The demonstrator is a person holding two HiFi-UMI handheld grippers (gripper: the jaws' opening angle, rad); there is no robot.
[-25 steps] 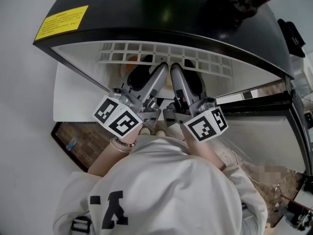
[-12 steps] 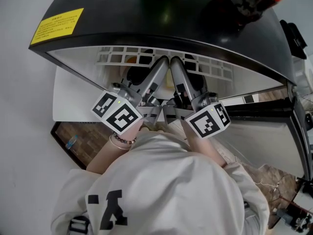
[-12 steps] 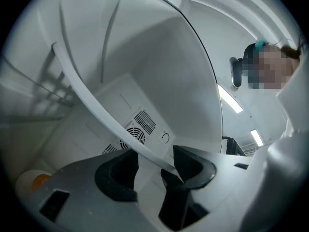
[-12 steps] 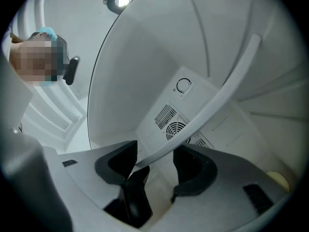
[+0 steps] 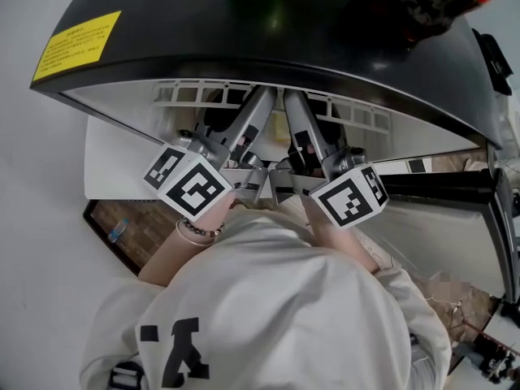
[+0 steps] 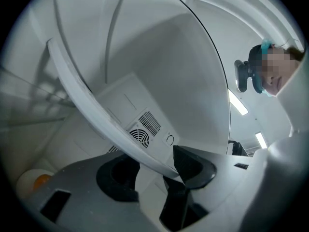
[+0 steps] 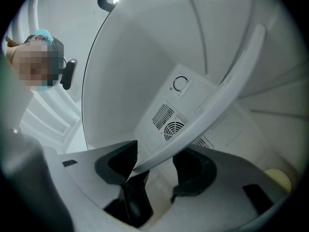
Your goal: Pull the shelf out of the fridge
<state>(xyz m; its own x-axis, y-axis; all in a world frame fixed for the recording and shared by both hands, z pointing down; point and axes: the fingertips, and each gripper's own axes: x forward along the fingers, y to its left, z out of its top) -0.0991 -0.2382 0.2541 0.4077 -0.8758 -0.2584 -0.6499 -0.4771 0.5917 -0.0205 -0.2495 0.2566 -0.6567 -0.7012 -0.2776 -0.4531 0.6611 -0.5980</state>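
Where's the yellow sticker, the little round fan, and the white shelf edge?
yellow sticker (image 5: pixel 75 45): head view, middle of the label.
round fan (image 7: pixel 174 129): right gripper view, centre of its grille.
shelf edge (image 6: pixel 91 111): left gripper view, middle of the white front bar.

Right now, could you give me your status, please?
Both open: left gripper, right gripper, jaws just opened, shelf rim between them. Not yet out of fridge. Nothing visibly blocking.

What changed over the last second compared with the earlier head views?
The left gripper and right gripper have just been opening their jaws; the front rail runs between each pair, unclamped. Unchanged: both grippers stay side by side inside the fridge, and the shelf looks no further out.
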